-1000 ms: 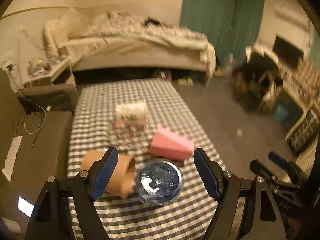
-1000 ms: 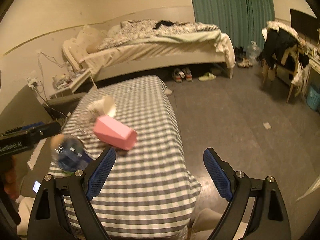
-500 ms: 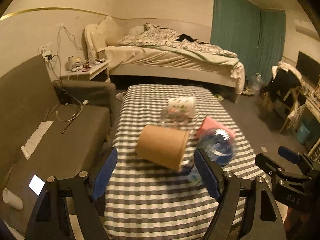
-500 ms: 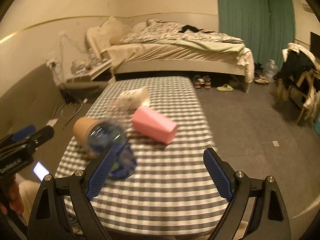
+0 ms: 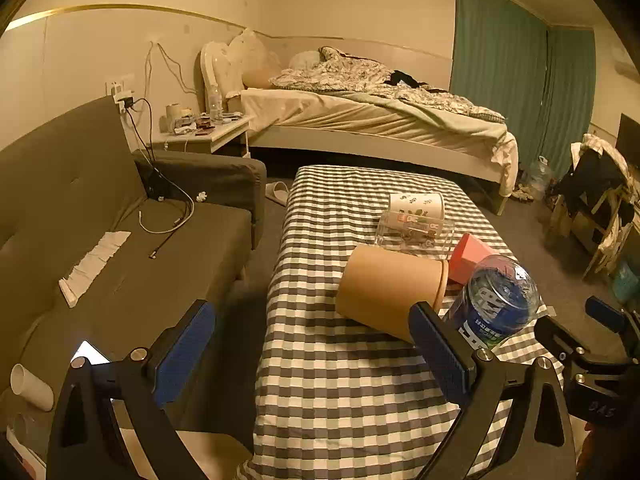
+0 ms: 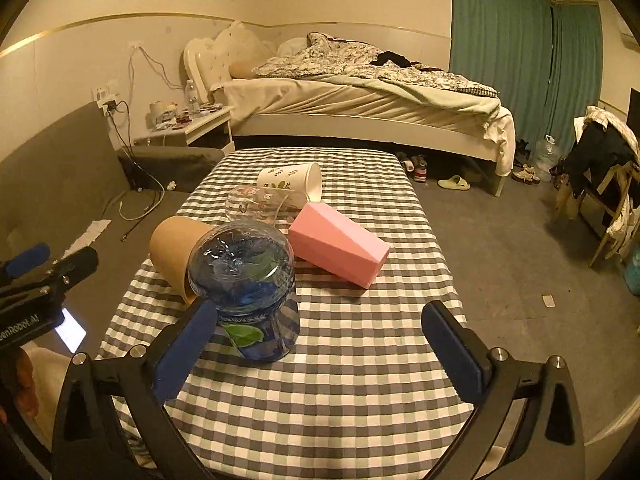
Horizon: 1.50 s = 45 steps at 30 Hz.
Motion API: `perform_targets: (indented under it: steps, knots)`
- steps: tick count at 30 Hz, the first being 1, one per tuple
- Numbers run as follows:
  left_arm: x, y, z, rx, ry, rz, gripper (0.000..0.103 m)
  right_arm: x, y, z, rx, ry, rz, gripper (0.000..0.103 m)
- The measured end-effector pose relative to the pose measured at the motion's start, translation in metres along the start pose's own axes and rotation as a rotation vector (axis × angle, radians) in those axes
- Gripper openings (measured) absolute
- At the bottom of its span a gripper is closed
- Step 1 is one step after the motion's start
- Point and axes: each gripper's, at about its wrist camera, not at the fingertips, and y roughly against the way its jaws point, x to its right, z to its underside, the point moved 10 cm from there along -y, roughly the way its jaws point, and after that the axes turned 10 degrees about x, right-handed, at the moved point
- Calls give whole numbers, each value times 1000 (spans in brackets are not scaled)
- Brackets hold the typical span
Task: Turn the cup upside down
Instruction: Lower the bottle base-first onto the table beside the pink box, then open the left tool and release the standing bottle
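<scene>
Several cups lie on their sides on the checked table. A brown paper cup lies nearest the left, a pink angular cup to its right. Behind them lie a clear glass and a white leaf-patterned cup. A blue clear plastic cup stands bottom-up at the front. My left gripper is open, near and left of the brown cup. My right gripper is open just in front of the blue cup.
A grey sofa with cables and a lit phone flanks the table's left. A bed and a cluttered nightstand stand behind. A chair draped with clothes is at the right, with open floor between.
Both grippers have pulled back and swung left, so the table and cups now sit farther off and more centred. The blue cup stands bottom-up on the table with both grippers open and empty.
</scene>
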Motion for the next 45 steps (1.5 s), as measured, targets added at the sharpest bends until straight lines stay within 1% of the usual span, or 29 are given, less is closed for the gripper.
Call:
perform_targets:
  steps: [6, 15, 21, 45]
  knots:
    - [0, -2, 0, -6, -9, 4, 100, 0, -4, 1, -3, -2, 17, 103]
    - [3, -1, 3, -14, -16, 9, 100, 8, 0, 1, 3, -15, 30, 103]
    - [5, 3, 5, -11, -28, 7, 100, 10, 3, 4, 3, -23, 36, 103]
    - [7, 18, 3, -2, -28, 14, 100, 14, 19, 3, 19, -22, 53, 103]
